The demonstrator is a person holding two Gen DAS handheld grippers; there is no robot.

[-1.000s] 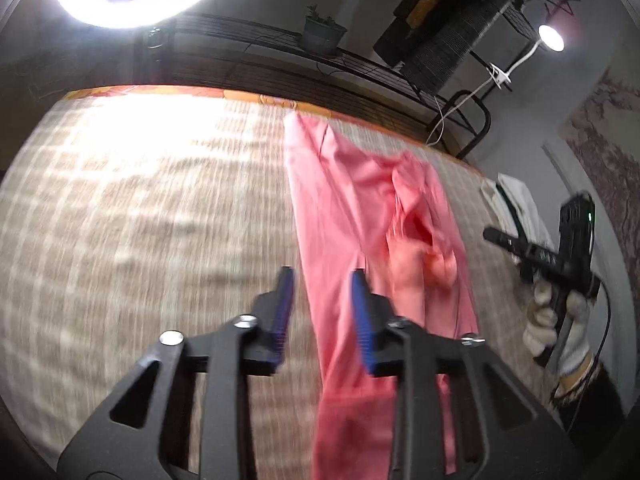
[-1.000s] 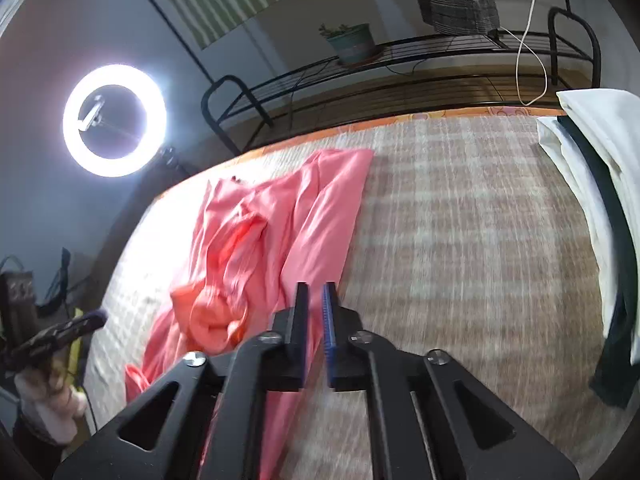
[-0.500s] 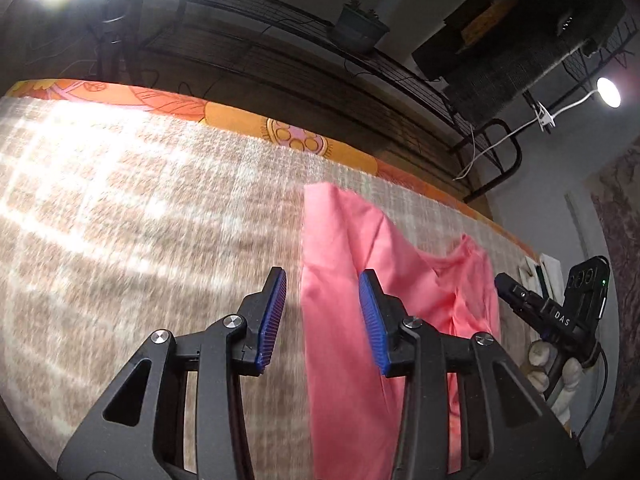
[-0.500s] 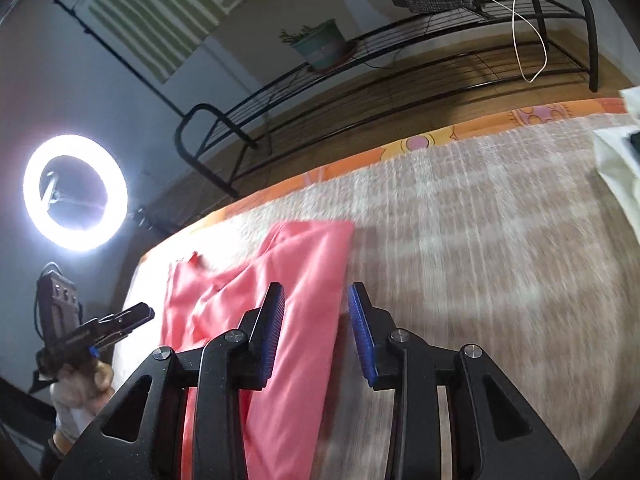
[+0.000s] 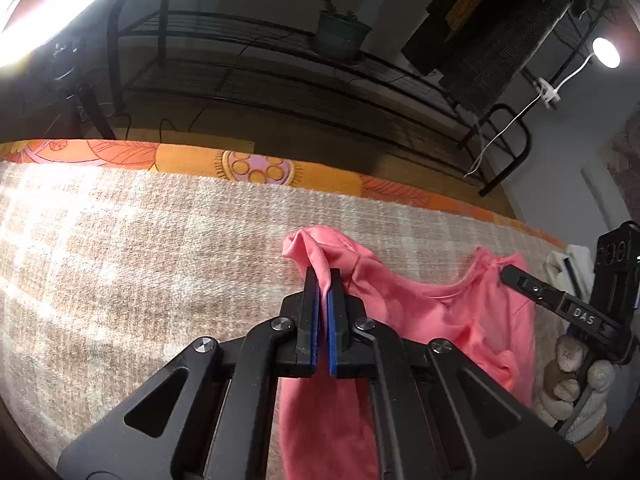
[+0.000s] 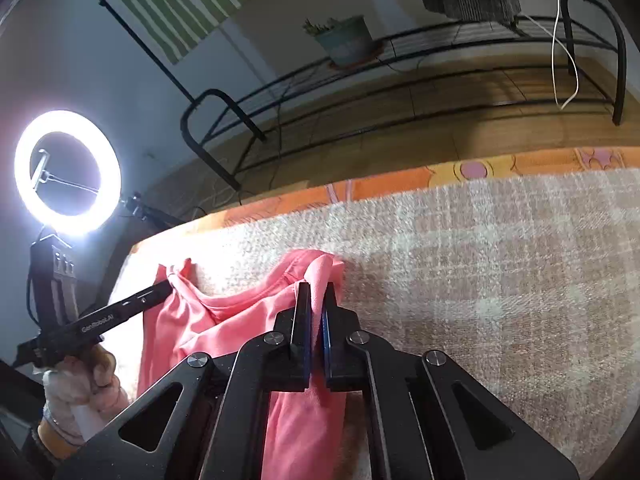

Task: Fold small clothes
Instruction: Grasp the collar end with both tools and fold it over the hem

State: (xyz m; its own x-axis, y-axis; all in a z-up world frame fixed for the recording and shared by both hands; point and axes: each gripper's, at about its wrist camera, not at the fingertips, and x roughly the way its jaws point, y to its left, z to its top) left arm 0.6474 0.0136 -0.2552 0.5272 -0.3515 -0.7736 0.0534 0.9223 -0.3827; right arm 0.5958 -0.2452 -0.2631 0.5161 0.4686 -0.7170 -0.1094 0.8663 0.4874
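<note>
The left gripper (image 5: 323, 280) is clamped on a far corner of the pink garment (image 5: 432, 320), a pinched fold of cloth standing up between its blue-lined fingers (image 5: 314, 308) and bunching just ahead of the tips. To that gripper's right the garment spreads across the woven checked mat (image 5: 140, 264), and its far opposite corner reaches the tip of the right gripper (image 5: 508, 272), held in a white-gloved hand (image 5: 572, 384). In the right wrist view, the right gripper (image 6: 316, 292) is likewise closed on a corner of the same garment (image 6: 224, 328), cloth caught between its fingers (image 6: 302, 312) and trailing back under it. To its left the cloth sags in folds toward the left gripper (image 6: 166, 282), whose tip meets the other corner. Beyond both grippers the mat ends at an orange patterned border (image 5: 256, 168), with a black metal rack (image 6: 400, 80) carrying a potted plant (image 6: 344, 40) behind it; a ring light (image 6: 66, 172) glows to the far left of the right gripper.
</note>
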